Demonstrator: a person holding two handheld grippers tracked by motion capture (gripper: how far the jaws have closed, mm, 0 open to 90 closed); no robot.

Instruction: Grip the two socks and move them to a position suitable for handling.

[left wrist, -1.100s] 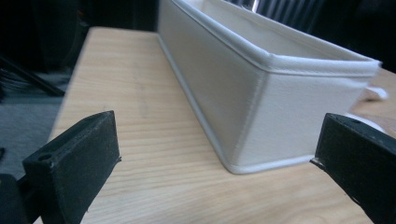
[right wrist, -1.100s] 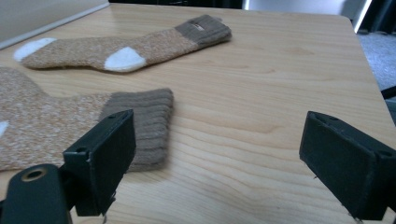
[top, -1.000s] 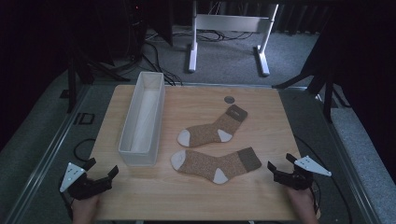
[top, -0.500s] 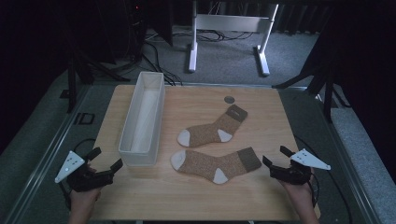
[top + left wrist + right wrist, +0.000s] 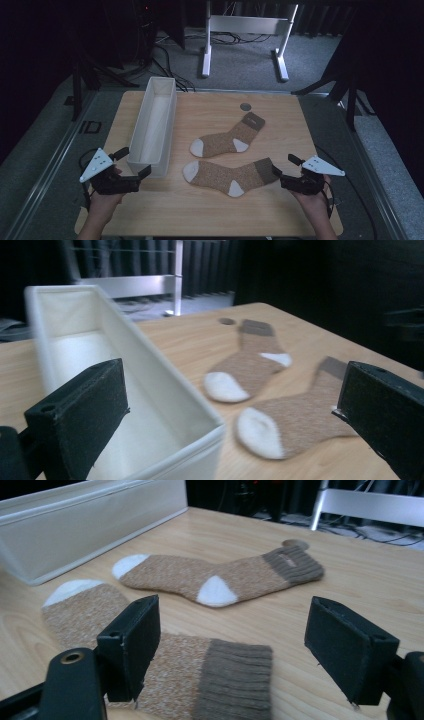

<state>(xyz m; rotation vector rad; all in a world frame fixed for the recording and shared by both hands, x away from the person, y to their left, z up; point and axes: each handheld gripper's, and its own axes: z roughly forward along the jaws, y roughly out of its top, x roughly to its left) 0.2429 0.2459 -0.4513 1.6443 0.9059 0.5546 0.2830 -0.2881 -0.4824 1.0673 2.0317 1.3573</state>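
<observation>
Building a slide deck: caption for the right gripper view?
Right gripper, jaws open, above the near sock's brown cuff; second sock and white bin behind.

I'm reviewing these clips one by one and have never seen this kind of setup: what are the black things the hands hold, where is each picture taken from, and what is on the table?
A person sits at a wooden table and holds a hand-operated tool in each hand: a two-jaw clamp with a small camera on it. The high view looks down from above; the left gripper is at its left, the right gripper at its right. The other two pictures look along each tool's own black jaws.

On the table lie two brown socks with white toes and heels, the near sock and the far sock, a long white box and a small dark disc.

Nothing is held. Both grippers are open; the right gripper's jaws have just been closing a little, just short of the near sock's cuff.
</observation>
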